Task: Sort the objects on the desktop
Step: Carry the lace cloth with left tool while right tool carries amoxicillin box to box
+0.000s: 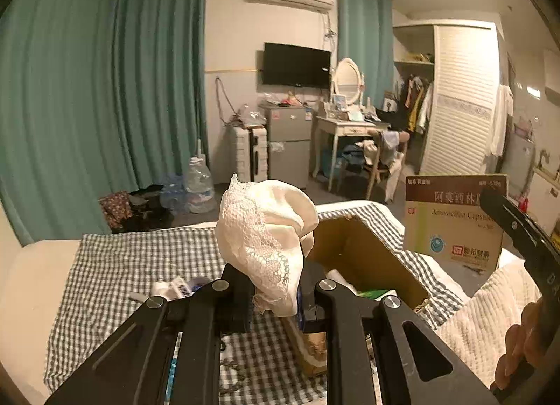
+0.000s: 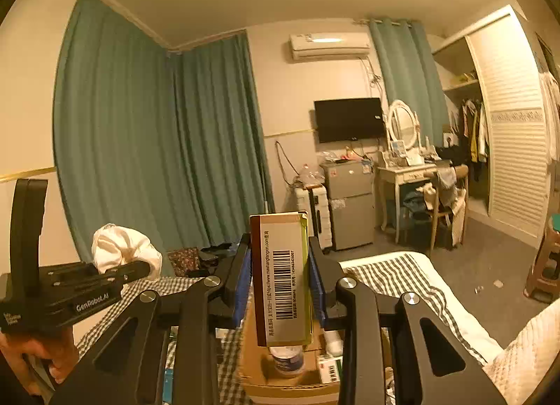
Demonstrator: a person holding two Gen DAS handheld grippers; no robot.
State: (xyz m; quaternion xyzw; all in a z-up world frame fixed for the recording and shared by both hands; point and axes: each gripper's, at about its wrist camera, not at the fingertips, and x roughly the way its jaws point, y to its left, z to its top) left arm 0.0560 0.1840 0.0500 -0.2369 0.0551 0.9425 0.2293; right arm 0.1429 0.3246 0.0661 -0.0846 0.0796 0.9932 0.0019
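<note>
Left wrist view shows the left tongs (image 1: 276, 286) clamped on a white cloth (image 1: 266, 230) lifted above the checked bed (image 1: 122, 265), while the right tongs (image 2: 280, 286) pinch a medicine box (image 2: 281, 275) upright over the open carton (image 2: 280, 370), likely for sorting.

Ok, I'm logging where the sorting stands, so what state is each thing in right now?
Left tool: shut on the white lace cloth.
White lace cloth: bunched, held up above the bed.
Right tool: shut on the medicine box.
Medicine box: held upright, barcode facing the camera.
Cardboard box: open, flap raised, items inside.
Wardrobe door: slid aside, clothes showing.
Television: screen dark.
</note>
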